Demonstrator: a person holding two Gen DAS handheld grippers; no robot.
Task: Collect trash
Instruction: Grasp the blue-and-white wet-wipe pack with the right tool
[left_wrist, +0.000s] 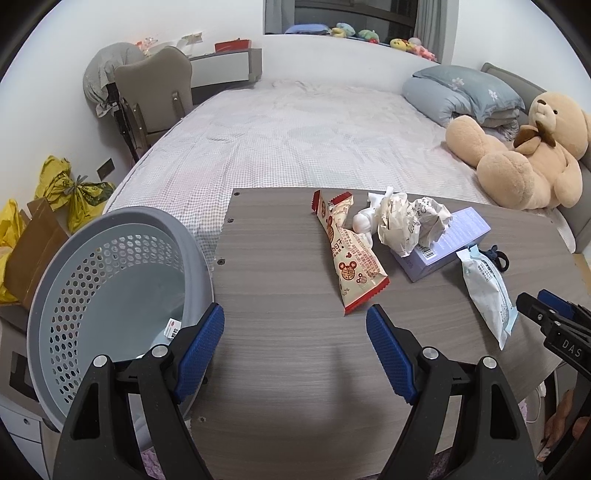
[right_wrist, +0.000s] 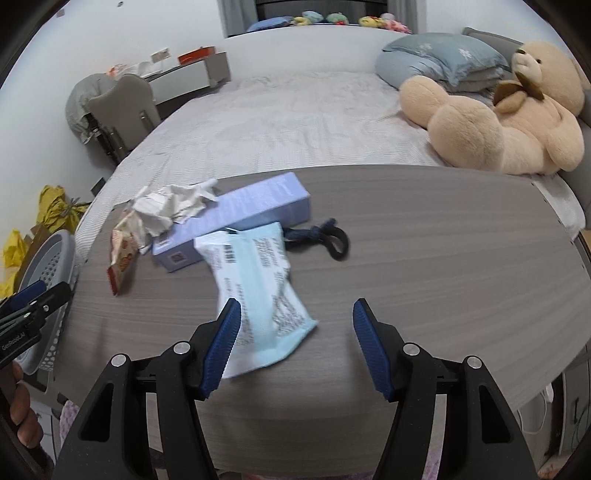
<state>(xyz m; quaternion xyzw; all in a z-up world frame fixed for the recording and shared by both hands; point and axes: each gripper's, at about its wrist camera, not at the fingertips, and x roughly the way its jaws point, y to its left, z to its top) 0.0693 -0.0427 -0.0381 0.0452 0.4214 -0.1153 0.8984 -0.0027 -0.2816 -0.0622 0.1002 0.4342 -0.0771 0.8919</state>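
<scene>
On the wooden table (left_wrist: 295, 350) lie a red-and-cream snack wrapper (left_wrist: 347, 254), crumpled white paper (left_wrist: 402, 221), a lilac box (left_wrist: 450, 243) and a pale blue packet (left_wrist: 487, 295). My left gripper (left_wrist: 295, 321) stands open over bare table, near the wrapper's lower end, with nothing between its fingers. The grey perforated bin (left_wrist: 110, 295) is at its left. In the right wrist view my right gripper (right_wrist: 293, 317) is open above the blue packet (right_wrist: 258, 280), whose lower part lies by the left finger (right_wrist: 221, 343). The pads do not press on it.
A dark hair tie (right_wrist: 328, 236) lies beside the lilac box (right_wrist: 236, 218). Behind the table is a bed (left_wrist: 295, 129) with a big teddy bear (left_wrist: 524, 147) and folded bedding. Yellow bags (left_wrist: 70, 188) and cardboard sit on the floor at left, with a chair beyond.
</scene>
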